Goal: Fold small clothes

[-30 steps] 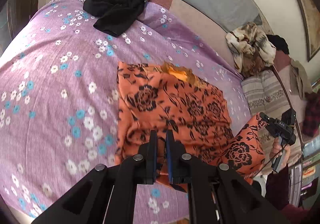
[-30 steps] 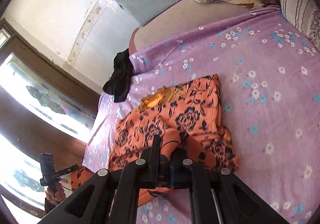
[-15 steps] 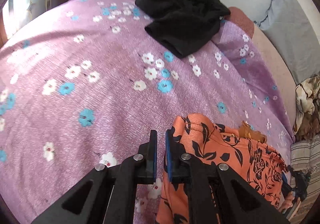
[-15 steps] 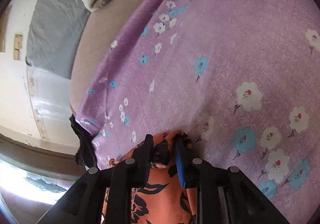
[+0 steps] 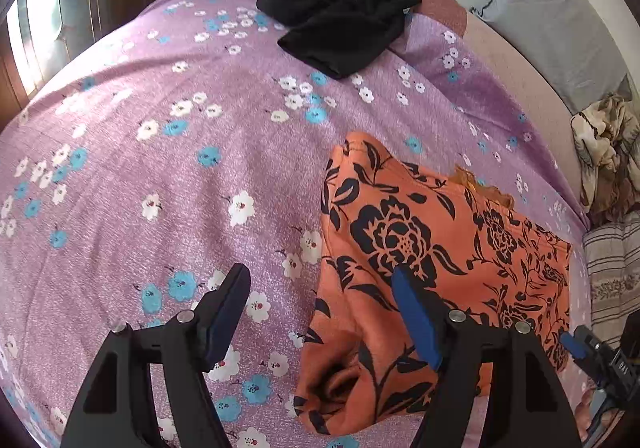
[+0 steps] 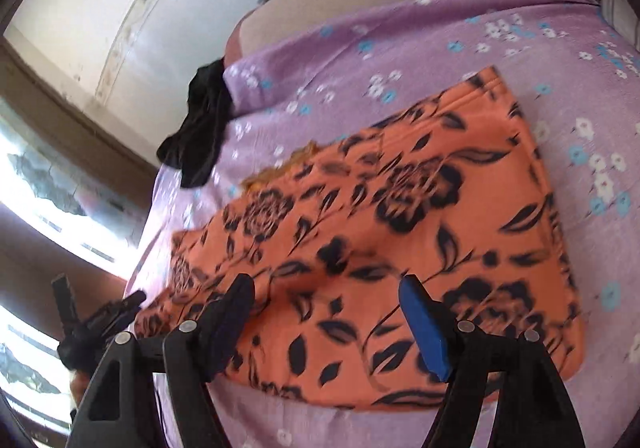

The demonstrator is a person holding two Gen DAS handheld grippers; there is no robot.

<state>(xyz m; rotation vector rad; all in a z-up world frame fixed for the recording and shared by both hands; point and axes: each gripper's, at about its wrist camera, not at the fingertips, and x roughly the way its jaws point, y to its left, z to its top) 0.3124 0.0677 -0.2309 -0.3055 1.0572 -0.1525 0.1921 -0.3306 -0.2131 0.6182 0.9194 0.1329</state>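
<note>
An orange garment with black flowers [image 5: 432, 244] lies folded flat on the purple flowered bedspread [image 5: 160, 152]. My left gripper [image 5: 320, 280] hovers over the garment's left edge; its jaws are opening, one finger over the bedspread and one over the cloth, gripping nothing. In the right wrist view the same orange garment [image 6: 400, 216] fills the middle, blurred. My right gripper [image 6: 326, 290] is above its near edge with its jaws opening and no cloth pinched between them. The other gripper [image 6: 100, 318] shows at the lower left of that view.
A black garment [image 5: 340, 28] lies crumpled at the far end of the bed near the wall. A grey pillow [image 5: 560, 28] and a patterned blanket [image 5: 608, 152] sit at the right, with a striped cushion [image 5: 612, 268] below. A window [image 6: 36, 188] is on the left.
Both grippers were shut on orange cloth a second ago, carried it across the garment, and now stand apart with the cloth released and lying folded flat.
</note>
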